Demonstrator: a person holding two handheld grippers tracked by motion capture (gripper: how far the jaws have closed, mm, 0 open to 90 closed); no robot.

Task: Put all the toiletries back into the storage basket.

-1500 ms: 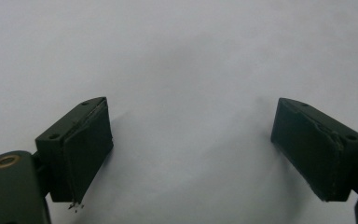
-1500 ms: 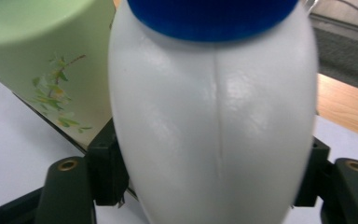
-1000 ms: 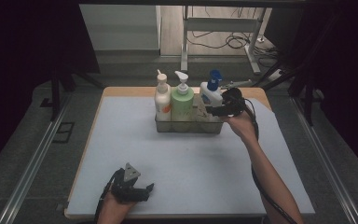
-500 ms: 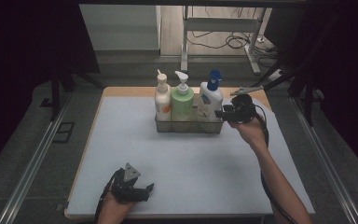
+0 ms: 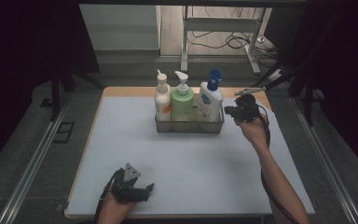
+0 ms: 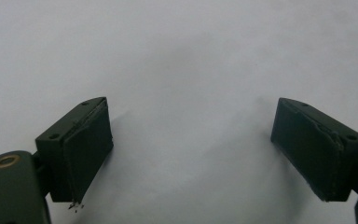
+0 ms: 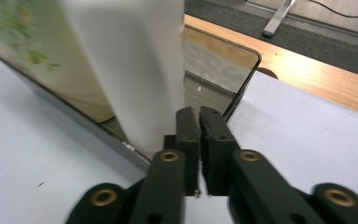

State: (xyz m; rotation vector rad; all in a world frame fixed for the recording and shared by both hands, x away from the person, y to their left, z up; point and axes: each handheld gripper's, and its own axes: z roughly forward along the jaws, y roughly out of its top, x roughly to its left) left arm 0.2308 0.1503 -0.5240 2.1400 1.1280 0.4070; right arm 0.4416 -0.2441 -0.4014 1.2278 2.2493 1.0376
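A wire basket (image 5: 189, 127) at the back of the table holds three upright bottles: a white one with an orange label (image 5: 162, 97), a green pump bottle (image 5: 182, 99) and a white one with a blue cap (image 5: 211, 99). My right gripper (image 5: 227, 111) hovers just right of the basket, pointing at it. Its jaws have just been closing and now meet with nothing between them (image 7: 199, 117). Beside them are the white bottle (image 7: 135, 70) and the basket's corner (image 7: 249, 70). My left gripper (image 5: 145, 189) rests near the front edge, open over the bare mat (image 6: 191, 135).
A pale mat (image 5: 191, 163) covers most of the wooden table (image 5: 121, 91). A metal rail (image 5: 32, 163) runs along the left side, another on the right (image 5: 326, 163). Cables and a stand's legs (image 5: 223, 28) lie on the floor behind.
My right gripper has drawn away from the blue-capped bottle, moving right and slightly toward the person. The left gripper has stayed put.
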